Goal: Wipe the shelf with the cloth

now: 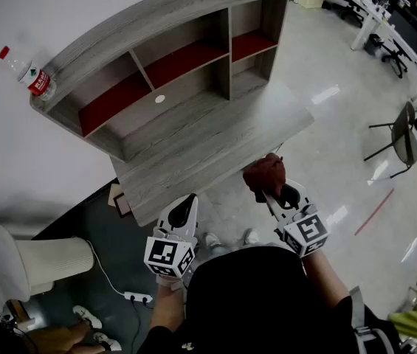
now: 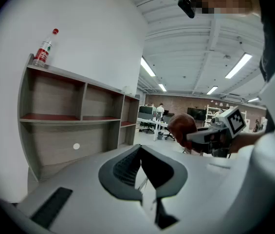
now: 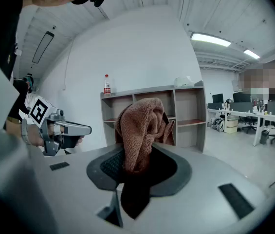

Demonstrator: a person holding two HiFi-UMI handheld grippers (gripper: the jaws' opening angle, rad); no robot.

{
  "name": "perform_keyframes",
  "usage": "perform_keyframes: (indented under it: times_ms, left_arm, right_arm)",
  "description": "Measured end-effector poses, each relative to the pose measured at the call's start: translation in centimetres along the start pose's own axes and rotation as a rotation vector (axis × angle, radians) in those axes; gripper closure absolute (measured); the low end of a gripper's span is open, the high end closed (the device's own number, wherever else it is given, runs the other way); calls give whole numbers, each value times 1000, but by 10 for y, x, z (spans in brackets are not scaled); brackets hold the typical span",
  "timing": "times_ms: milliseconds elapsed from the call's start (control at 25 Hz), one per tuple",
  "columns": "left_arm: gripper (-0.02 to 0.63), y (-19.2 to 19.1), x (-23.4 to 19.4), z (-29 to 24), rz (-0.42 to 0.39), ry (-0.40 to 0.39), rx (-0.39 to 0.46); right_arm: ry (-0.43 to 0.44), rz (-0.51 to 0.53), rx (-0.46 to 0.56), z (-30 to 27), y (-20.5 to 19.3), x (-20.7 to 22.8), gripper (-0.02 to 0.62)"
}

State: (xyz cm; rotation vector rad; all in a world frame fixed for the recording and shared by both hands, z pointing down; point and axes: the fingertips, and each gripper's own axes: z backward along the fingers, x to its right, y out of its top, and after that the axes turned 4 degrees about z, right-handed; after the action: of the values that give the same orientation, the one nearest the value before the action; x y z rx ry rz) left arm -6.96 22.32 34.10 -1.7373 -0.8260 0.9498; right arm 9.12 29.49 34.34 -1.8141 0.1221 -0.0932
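Rust-brown cloth [image 3: 141,130] is bunched in the right gripper's [image 1: 269,190] clamped jaws, ready for wiping. The shelf [image 1: 215,135] stands at 11 o'clock, apart. The left gripper [image 1: 187,203], jaws together and empty, hangs at its 9 o'clock.

A plain white wall [image 1: 60,6] stood behind, and a glossy pale floor [image 1: 326,124] caught the glare of long ceiling lights [image 2: 239,65]. White desks [image 3: 256,115] with dark office chairs [image 1: 395,56] lined the far end before a brownish back wall [image 2: 176,103].
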Motion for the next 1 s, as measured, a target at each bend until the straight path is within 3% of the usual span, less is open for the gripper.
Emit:
perform_keyframes:
  times_ms: [400,1000]
  left_arm:
    - [600,-2,-18,15,7,-29,-3]
    - [600,-12,-108,32,38,-54,-21]
  right_arm:
    - [-20,4,-12,-11,8,-23,492]
    - [-59,-8,-61,-90,9,-63,491]
